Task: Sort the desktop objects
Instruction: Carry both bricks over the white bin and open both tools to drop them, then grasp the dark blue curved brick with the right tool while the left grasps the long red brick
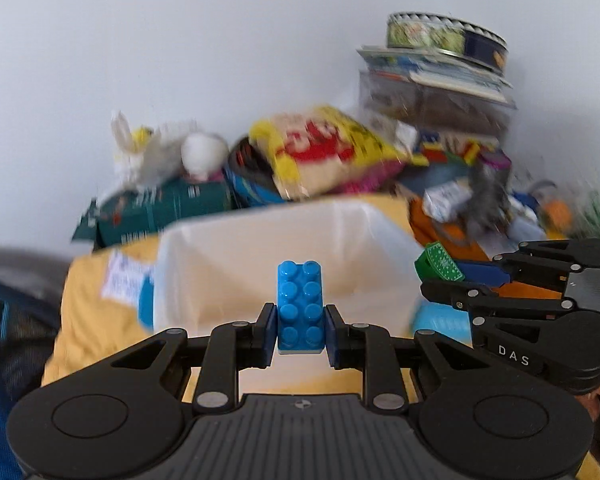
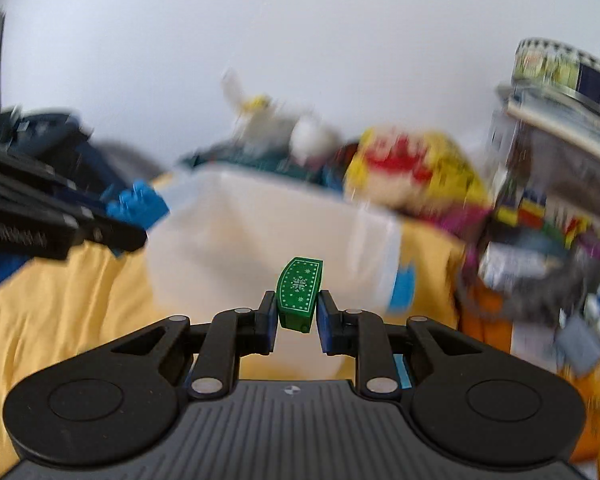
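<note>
My left gripper [image 1: 300, 330] is shut on a blue studded brick [image 1: 300, 304] and holds it above the near rim of a translucent white bin [image 1: 236, 256]. My right gripper [image 2: 297, 316] is shut on a green curved piece with a white snowflake print [image 2: 299, 292], in front of the same bin [image 2: 268, 232]. In the left wrist view the right gripper [image 1: 440, 270] comes in from the right with the green piece [image 1: 438, 266]. In the right wrist view the left gripper [image 2: 112, 220] comes in from the left with the blue brick [image 2: 138, 204].
The bin sits on a yellow cloth [image 1: 88, 320]. Behind it lie a yellow and red snack bag [image 1: 324, 148], a white plush rabbit [image 1: 148, 152], a dark green box [image 1: 160, 208], loose bricks and small packets [image 1: 460, 160], and a clear box stack topped by a round tin [image 1: 444, 36].
</note>
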The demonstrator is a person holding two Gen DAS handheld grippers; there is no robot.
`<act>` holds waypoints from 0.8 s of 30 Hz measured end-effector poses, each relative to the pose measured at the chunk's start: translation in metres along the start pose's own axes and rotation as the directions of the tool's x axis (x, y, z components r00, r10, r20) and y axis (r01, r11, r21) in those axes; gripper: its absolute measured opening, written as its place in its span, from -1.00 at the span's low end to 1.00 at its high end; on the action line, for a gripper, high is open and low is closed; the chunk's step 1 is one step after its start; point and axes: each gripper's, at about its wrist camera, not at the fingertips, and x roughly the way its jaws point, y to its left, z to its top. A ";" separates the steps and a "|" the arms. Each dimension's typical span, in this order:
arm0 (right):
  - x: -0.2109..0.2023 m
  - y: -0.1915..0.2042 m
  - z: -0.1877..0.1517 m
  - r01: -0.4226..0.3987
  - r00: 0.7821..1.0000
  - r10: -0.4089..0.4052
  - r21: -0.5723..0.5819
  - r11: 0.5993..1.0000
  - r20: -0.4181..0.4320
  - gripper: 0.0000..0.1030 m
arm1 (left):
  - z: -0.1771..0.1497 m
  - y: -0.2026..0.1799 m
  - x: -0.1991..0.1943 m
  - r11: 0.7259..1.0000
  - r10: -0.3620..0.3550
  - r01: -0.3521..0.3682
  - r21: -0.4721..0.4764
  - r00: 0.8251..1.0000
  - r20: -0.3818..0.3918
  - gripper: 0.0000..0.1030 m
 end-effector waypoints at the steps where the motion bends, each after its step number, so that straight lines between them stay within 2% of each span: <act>1: 0.006 -0.002 0.009 0.010 1.000 -0.010 0.003 1.000 0.012 -0.55 | 0.008 0.002 0.008 1.000 0.003 -0.003 -0.001 1.000 0.004 -0.46; 4: 0.028 -0.008 0.026 0.024 0.999 -0.025 0.020 1.000 0.028 -0.55 | 0.020 0.006 0.038 1.000 0.030 -0.030 0.003 0.999 -0.014 -0.46; 10: 0.068 -0.015 0.026 0.027 0.998 -0.024 0.059 0.998 -0.053 -0.54 | 0.011 0.017 0.088 0.998 0.060 -0.062 -0.013 0.990 -0.130 -0.45; 13: 0.077 -0.012 0.020 0.028 0.996 -0.023 0.058 0.998 -0.091 -0.48 | 0.006 0.020 0.089 0.996 0.072 -0.077 -0.033 0.989 -0.130 -0.40; 16: 0.072 -0.009 0.019 0.021 0.997 -0.017 0.047 0.999 -0.077 -0.46 | 0.004 0.018 0.079 0.994 0.105 -0.107 -0.005 0.989 -0.102 -0.34; 20: 0.062 -0.008 0.023 0.008 0.998 -0.006 0.042 0.999 -0.055 -0.46 | 0.007 0.020 0.062 0.993 0.115 -0.117 -0.020 0.990 -0.084 -0.29; 22: 0.052 -0.006 0.024 0.005 0.999 -0.004 0.037 0.999 -0.034 -0.41 | 0.006 0.016 0.044 0.994 0.109 -0.110 -0.015 0.993 -0.053 -0.05; 23: 0.044 -0.005 0.024 0.003 1.000 -0.002 0.034 0.999 -0.021 -0.34 | 0.005 0.013 0.036 0.994 0.106 -0.106 -0.005 0.993 -0.043 0.03; 24: 0.039 -0.004 0.024 0.000 1.000 0.001 0.032 1.000 -0.011 -0.21 | 0.004 0.009 0.029 0.994 0.109 -0.109 0.008 0.993 -0.036 0.20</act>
